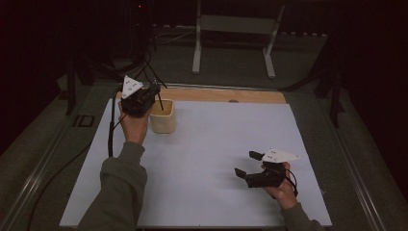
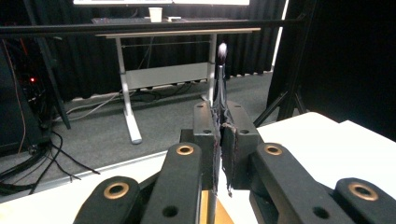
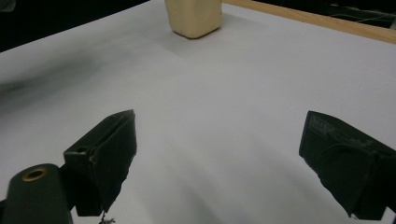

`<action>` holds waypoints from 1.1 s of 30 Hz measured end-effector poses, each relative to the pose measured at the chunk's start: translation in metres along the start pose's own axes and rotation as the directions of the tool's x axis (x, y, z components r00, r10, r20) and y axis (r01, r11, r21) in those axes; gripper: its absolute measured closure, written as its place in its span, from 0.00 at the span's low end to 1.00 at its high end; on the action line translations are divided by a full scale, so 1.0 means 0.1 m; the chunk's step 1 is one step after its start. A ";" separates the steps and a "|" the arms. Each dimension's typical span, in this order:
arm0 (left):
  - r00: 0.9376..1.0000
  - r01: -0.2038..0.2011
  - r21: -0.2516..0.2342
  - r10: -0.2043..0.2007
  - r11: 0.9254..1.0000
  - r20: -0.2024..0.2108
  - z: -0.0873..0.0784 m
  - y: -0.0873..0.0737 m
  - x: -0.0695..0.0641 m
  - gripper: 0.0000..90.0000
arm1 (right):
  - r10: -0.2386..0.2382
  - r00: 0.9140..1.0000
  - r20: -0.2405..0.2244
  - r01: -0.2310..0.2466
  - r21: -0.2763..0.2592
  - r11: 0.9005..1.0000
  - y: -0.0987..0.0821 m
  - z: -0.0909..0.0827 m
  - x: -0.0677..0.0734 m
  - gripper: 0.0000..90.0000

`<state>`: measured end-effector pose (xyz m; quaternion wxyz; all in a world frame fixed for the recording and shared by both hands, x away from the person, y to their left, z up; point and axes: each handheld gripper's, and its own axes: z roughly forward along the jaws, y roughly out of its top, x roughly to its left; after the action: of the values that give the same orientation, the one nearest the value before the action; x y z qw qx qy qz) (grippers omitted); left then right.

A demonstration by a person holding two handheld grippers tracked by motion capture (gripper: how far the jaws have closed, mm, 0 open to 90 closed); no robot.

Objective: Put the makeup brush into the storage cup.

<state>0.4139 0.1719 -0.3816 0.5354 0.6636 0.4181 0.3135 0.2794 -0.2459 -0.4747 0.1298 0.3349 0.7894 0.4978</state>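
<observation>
Your left gripper point(image 2: 223, 140): jaws clamped on thin dark brush point(image 2: 220, 79), held above cream cup point(image 1: 162, 116) at white board's point(image 1: 216, 159) far left. Brush long axis runs along jaws, pale tip pointing away from your hand; opposite end angles down toward cup. Your right gripper point(image 1: 249, 166): jaws spread wide, nothing between, low over board near right. Wooden strip point(image 1: 216, 95) along far edge. Beyond: grey carpet, white-legged desk point(image 1: 235, 29), black curtains.

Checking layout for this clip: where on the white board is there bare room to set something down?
Most of the white board is bare: the wide middle between the beige cup and the right gripper, and the far right corner by the wooden strip. It is crowded only at the cup, where the left gripper holds a thin brush.
</observation>
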 end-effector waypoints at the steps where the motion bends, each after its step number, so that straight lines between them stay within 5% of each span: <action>1: 1.000 0.000 0.003 0.000 1.000 0.001 0.01 -0.01 0.00 0.95 | -0.001 1.000 -0.001 0.001 0.000 1.000 0.00 0.00 0.00 0.12; 33: 1.000 -0.004 0.067 0.005 0.998 -0.015 0.15 -0.16 0.02 0.95 | 0.000 1.000 -0.009 0.000 0.006 1.000 0.00 0.01 0.01 0.12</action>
<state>0.4245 0.1682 -0.4007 0.5091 0.6796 0.4308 0.3057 0.2792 -0.2446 -0.4753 0.1253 0.3331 0.7913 0.4971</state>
